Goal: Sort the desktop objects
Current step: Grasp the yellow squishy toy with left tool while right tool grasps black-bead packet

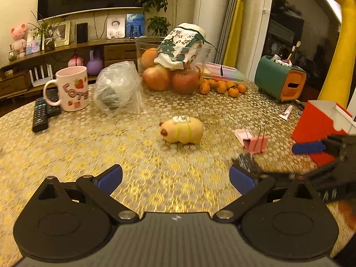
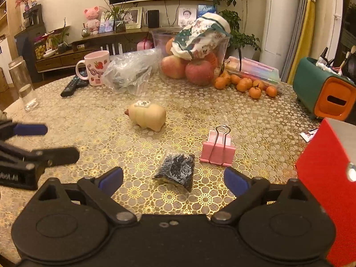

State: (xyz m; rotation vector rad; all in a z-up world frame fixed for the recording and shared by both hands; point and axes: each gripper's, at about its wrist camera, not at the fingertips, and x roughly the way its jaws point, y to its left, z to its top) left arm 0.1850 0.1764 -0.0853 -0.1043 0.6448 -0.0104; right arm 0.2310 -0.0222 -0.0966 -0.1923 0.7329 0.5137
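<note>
A cream toy pig [image 1: 182, 129] [image 2: 147, 116] lies on the patterned table. A pink binder clip [image 1: 253, 139] [image 2: 217, 147] lies to its right. A small dark wrapped packet [image 2: 176, 170] [image 1: 245, 160] lies in front of the clip. A red box [image 2: 327, 173] [image 1: 320, 126] stands at the right. My right gripper [image 2: 173, 181] is open and empty, with the packet just ahead between its jaws. My left gripper [image 1: 175, 179] is open and empty, over bare table in front of the pig. Each gripper shows in the other's view, the right one [image 1: 311, 155] and the left one [image 2: 44, 142].
A pink mug [image 1: 72, 87], remotes [image 1: 42, 113], a plastic bag [image 1: 118, 87], a glass fruit bowl [image 1: 175, 66] and small oranges [image 1: 222, 86] stand at the back. A green and orange holder [image 1: 280, 81] is at the right. A glass jar [image 2: 22, 82] stands far left.
</note>
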